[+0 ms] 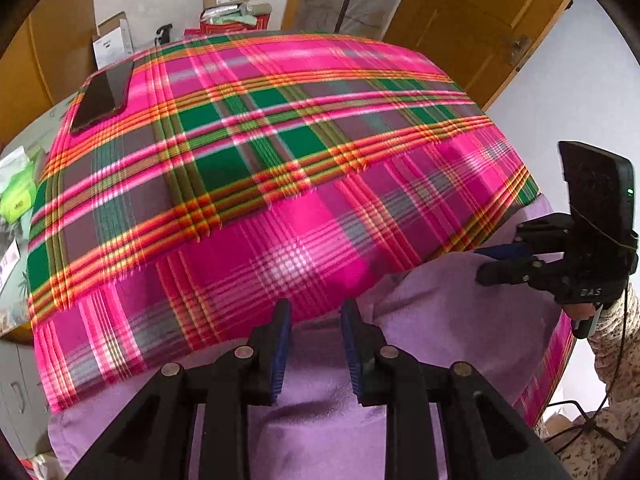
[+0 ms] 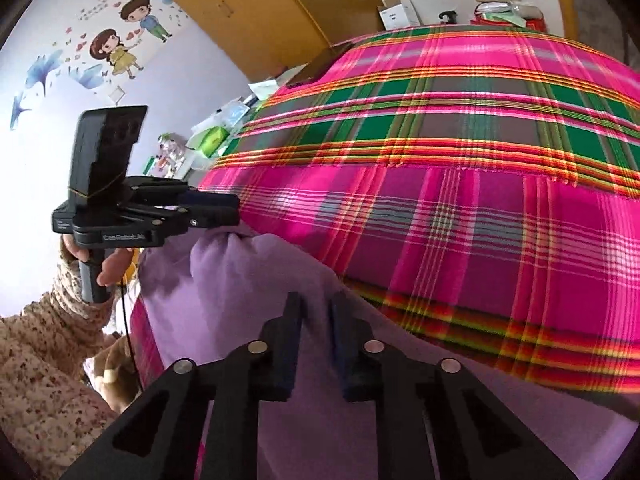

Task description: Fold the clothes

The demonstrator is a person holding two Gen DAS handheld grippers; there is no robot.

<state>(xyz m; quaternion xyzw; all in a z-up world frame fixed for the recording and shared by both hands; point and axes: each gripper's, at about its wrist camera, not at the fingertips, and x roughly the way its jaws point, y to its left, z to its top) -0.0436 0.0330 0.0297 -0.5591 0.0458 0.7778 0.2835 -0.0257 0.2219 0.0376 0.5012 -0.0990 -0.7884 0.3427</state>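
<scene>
Lilac garment (image 1: 436, 320) pinched by both grippers, left (image 1: 316, 312) and right (image 2: 316, 308), on plaid cloth (image 1: 256, 152)

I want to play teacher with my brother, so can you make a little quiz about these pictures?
1. True or false: the phone lies on the lilac cloth.
2. What do the left tongs and the right tongs both touch? A) the cloth B) the phone C) each other
3. Fill in: the cloth lies on a plaid ____.

Key: 1 false, it lies on the blanket; 2 A; 3 blanket.
</scene>
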